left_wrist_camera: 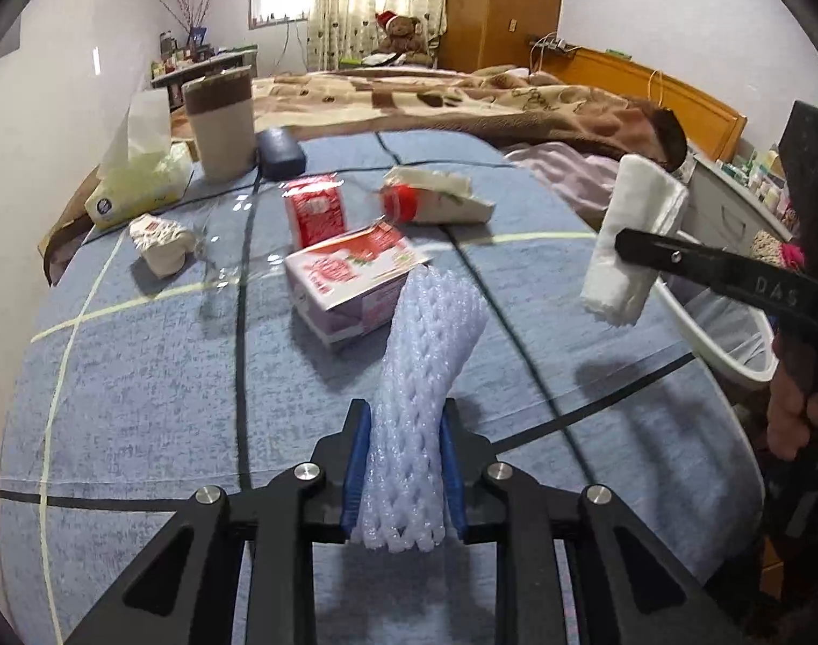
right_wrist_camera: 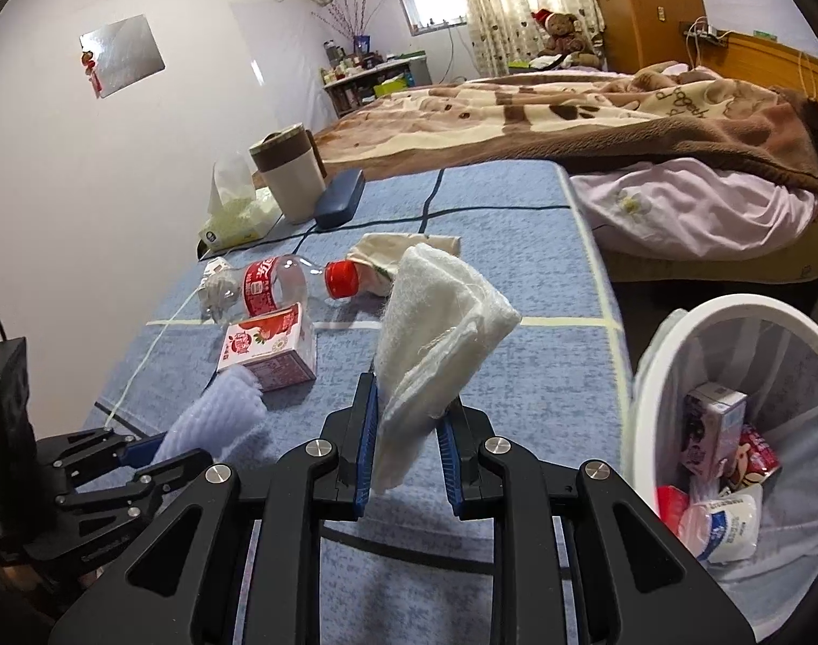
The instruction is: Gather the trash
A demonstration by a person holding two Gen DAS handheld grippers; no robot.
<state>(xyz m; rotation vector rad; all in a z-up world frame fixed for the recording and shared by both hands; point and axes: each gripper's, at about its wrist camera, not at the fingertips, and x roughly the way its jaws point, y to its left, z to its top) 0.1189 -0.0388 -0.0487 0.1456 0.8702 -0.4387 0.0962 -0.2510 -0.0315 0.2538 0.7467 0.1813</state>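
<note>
My left gripper (left_wrist_camera: pixel 403 462) is shut on a pale lilac foam net sleeve (left_wrist_camera: pixel 430 355) and holds it above the blue table cloth (left_wrist_camera: pixel 151 355). My right gripper (right_wrist_camera: pixel 406 446) is shut on a folded white tissue pad (right_wrist_camera: pixel 441 333), held up near the white trash bin (right_wrist_camera: pixel 672 355) at the table's right edge. The pad also shows in the left wrist view (left_wrist_camera: pixel 634 236). On the table lie a pink-red milk carton (left_wrist_camera: pixel 350 279), a clear bottle with red label and cap (right_wrist_camera: pixel 285 285), a crumpled wrapper (left_wrist_camera: pixel 159 239) and a crumpled paper bag (left_wrist_camera: pixel 441 196).
A beige cup with brown band (left_wrist_camera: pixel 223 123), a dark blue case (left_wrist_camera: pixel 280 153) and a tissue box (left_wrist_camera: pixel 140 183) stand at the table's far side. The bin holds a carton (right_wrist_camera: pixel 712 430) and packets. A bed with a brown blanket (right_wrist_camera: pixel 597 123) lies behind.
</note>
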